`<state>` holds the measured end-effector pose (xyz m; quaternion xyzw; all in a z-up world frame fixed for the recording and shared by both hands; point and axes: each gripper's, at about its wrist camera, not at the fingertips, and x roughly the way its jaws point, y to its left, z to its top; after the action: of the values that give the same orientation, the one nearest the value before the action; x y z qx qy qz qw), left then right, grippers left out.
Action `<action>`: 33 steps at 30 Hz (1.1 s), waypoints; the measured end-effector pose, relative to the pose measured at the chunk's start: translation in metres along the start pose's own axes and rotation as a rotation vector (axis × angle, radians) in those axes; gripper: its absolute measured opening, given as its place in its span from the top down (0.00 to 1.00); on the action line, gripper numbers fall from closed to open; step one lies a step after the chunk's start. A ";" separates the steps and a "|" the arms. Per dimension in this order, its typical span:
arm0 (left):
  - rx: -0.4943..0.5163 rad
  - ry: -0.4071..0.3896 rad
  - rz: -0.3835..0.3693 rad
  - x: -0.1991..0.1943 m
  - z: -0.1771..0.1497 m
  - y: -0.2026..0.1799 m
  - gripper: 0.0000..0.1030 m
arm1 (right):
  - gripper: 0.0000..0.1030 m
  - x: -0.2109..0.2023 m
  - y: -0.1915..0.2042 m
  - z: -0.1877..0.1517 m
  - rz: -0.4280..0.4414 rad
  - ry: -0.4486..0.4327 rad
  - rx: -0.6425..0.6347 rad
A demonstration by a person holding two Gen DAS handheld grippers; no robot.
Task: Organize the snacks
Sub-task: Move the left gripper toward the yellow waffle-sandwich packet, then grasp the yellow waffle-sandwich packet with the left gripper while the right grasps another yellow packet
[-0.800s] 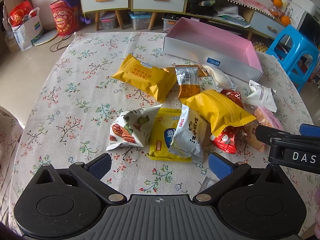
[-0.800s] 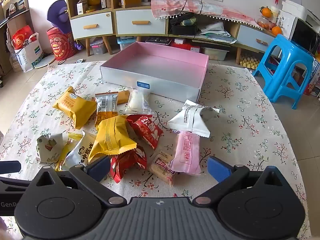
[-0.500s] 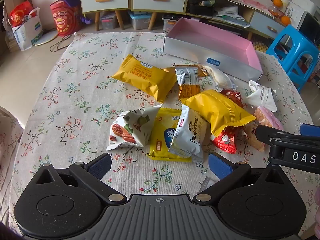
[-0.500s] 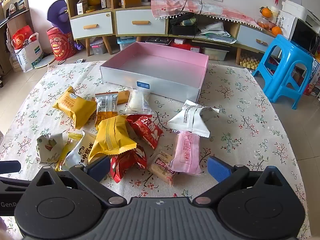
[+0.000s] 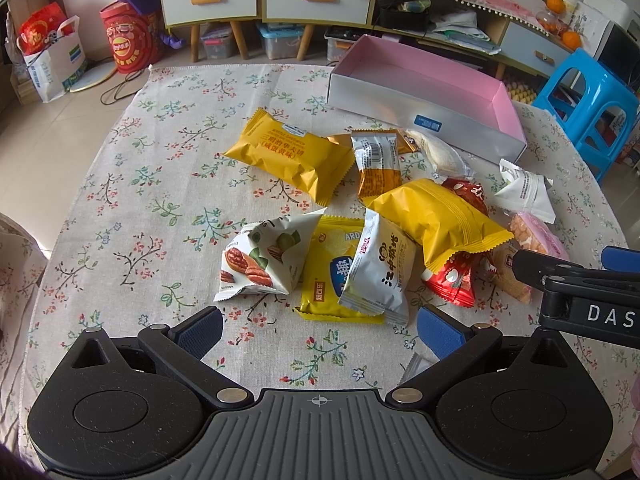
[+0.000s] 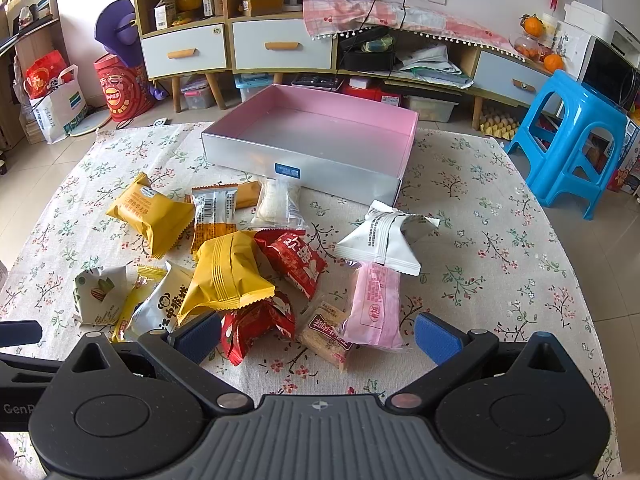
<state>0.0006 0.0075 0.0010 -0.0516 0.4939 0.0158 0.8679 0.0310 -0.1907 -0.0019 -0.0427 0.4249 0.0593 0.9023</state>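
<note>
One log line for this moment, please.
left gripper: open, empty | right gripper: open, empty | snacks: loose on tablecloth | pink box: empty

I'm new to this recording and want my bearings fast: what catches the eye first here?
A bright jumble of snack packets, yellow, red, white and pink, lies heaped in the middle of the floral tablecloth. Just behind it sits a wide, shallow box with a pink inside, nothing in it. Both the left gripper and the right gripper hover open at the pile's near edge.

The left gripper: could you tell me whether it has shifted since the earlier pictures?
No. In its own view the left gripper frames the nut packet and pink box exactly as before, jaws open.
</note>
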 end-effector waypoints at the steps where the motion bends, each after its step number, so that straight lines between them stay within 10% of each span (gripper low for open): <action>1: 0.004 -0.003 0.006 0.000 0.001 0.001 0.00 | 0.10 0.000 0.000 0.000 0.001 0.000 0.000; 15: 0.053 -0.039 -0.012 0.026 0.036 0.032 0.00 | 0.10 0.009 -0.020 0.024 0.179 -0.024 0.018; 33: -0.195 -0.093 -0.165 0.079 0.077 0.068 0.01 | 0.23 0.050 -0.005 0.046 0.457 0.057 0.036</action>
<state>0.1012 0.0809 -0.0325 -0.1755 0.4435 -0.0052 0.8789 0.0986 -0.1866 -0.0112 0.0691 0.4498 0.2533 0.8536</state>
